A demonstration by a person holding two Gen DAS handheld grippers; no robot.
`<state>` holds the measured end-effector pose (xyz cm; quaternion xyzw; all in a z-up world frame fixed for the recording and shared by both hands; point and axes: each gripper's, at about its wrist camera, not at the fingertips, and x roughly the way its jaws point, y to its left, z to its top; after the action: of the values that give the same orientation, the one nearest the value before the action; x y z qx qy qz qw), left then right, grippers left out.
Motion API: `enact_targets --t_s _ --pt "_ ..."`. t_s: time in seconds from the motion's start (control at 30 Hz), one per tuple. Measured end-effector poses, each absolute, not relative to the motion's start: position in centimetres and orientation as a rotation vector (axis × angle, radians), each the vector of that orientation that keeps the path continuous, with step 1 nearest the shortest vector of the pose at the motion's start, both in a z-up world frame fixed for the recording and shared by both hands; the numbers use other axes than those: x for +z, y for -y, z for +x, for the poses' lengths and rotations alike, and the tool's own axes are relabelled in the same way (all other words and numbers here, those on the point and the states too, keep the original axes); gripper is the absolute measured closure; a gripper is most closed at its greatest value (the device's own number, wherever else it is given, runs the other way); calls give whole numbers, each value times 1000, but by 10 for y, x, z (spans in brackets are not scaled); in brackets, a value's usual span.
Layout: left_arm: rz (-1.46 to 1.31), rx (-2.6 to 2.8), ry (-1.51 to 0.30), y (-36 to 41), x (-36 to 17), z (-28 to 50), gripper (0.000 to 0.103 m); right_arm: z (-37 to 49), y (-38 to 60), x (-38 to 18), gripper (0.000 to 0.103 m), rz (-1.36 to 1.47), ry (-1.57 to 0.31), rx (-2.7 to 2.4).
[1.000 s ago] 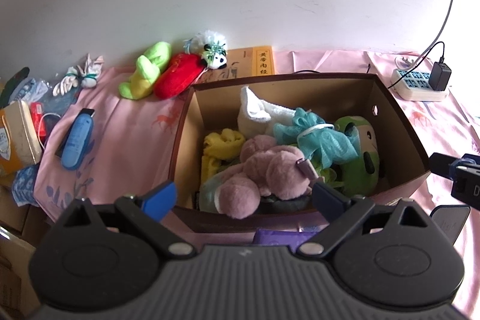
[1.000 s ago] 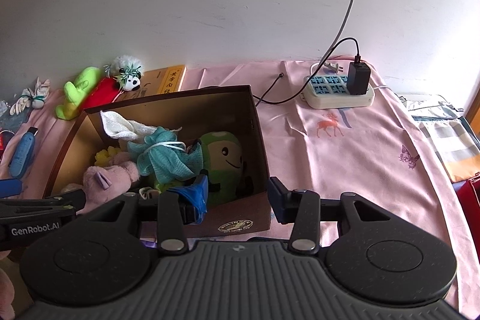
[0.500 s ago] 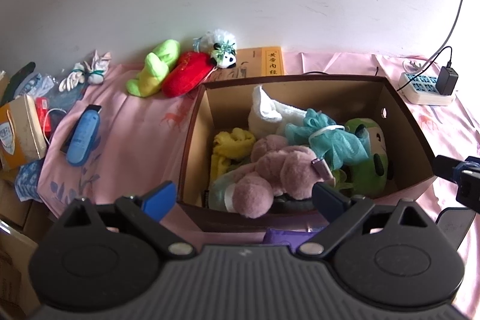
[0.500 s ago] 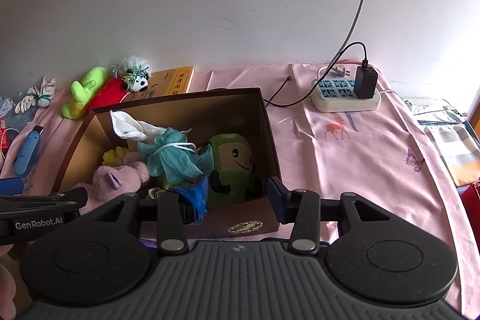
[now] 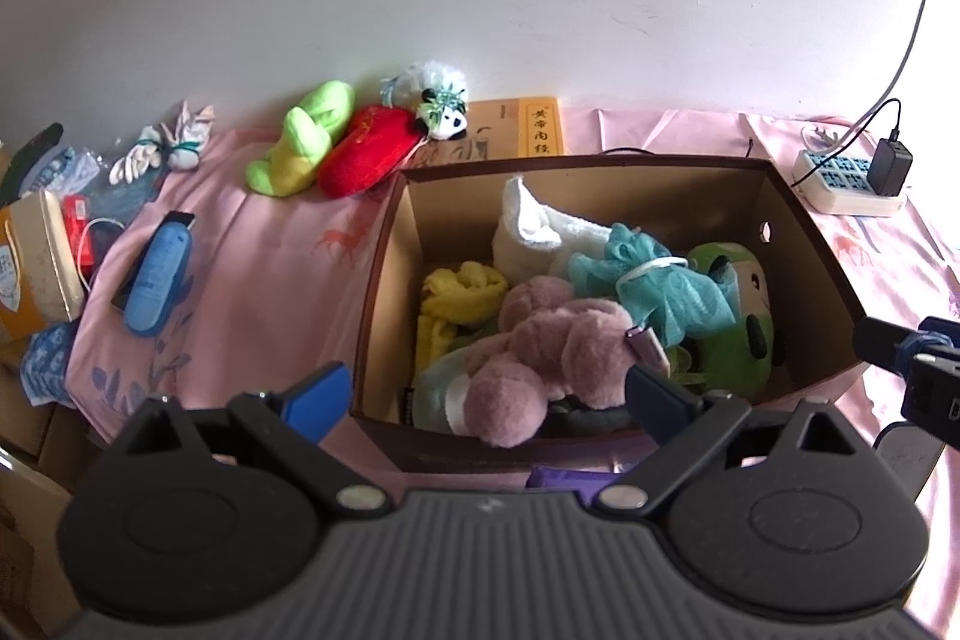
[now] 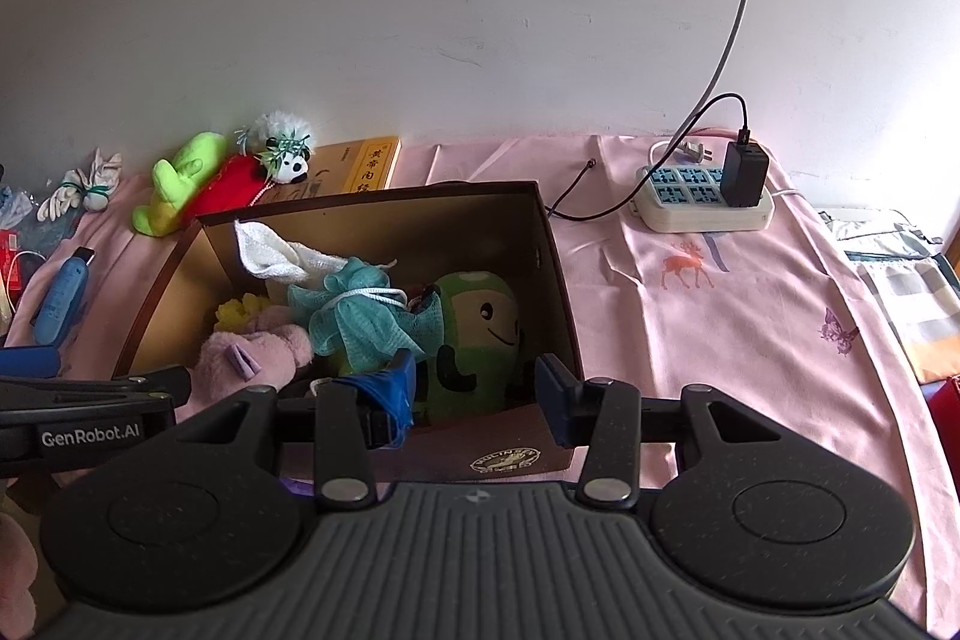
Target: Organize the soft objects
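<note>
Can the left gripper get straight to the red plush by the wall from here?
Probably yes: the left gripper is open and empty, and the red plush lies outside the box, with only bare pink cloth before it.

Both grippers are chunky black plastic with ribbed grey tops, round discs each side and silver screws at the finger pivots. Blue pads (image 5: 315,397) on the fingertips, white "GenRobot.AI" lettering (image 6: 90,438) on the left one.
</note>
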<state>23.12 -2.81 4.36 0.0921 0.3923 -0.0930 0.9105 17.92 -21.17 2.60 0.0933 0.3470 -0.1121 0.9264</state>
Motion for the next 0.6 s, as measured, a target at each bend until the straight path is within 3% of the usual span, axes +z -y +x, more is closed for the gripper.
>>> enact_targets --t_s 0.6 --pt "139 -156 -804 20 39 246 6 183 211 26 75 175 -687 -235"
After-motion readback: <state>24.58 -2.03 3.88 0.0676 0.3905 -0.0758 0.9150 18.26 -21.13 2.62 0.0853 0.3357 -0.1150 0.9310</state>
